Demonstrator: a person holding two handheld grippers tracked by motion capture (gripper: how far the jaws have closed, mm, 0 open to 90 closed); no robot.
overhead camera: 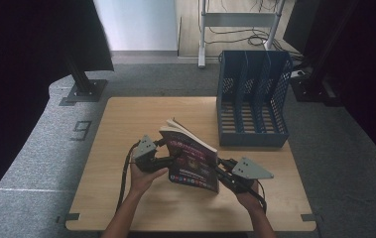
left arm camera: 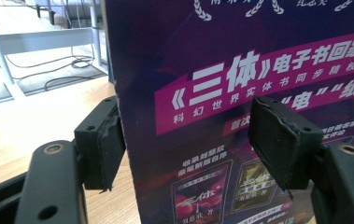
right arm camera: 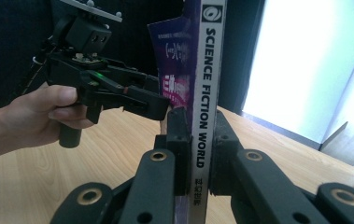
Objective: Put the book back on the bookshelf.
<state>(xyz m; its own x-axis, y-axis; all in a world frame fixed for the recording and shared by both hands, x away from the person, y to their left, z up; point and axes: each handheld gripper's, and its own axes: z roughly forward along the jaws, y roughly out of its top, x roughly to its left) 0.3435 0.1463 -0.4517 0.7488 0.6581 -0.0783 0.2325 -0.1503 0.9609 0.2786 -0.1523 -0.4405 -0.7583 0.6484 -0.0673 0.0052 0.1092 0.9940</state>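
Now, with the magazine (overhead camera: 194,161) standing upright near the tabletop's (overhead camera: 126,129) front edge, the right tongs (right arm camera: 198,140) clamped on its spine and the left tongs (left arm camera: 188,144) spread apart around its cover, keep the right grip firm while carrying it toward the file rack (overhead camera: 253,99) at the far right corner.

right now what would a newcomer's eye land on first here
First, the purple Science Fiction World magazine standing upright near the table's middle, its spine clamped in the right tongs. Next, the left tongs at the magazine's other edge, jaws apart on either side of the cover and not pressing it. Behind, a blue slotted file rack stands at the far right of the wooden table.
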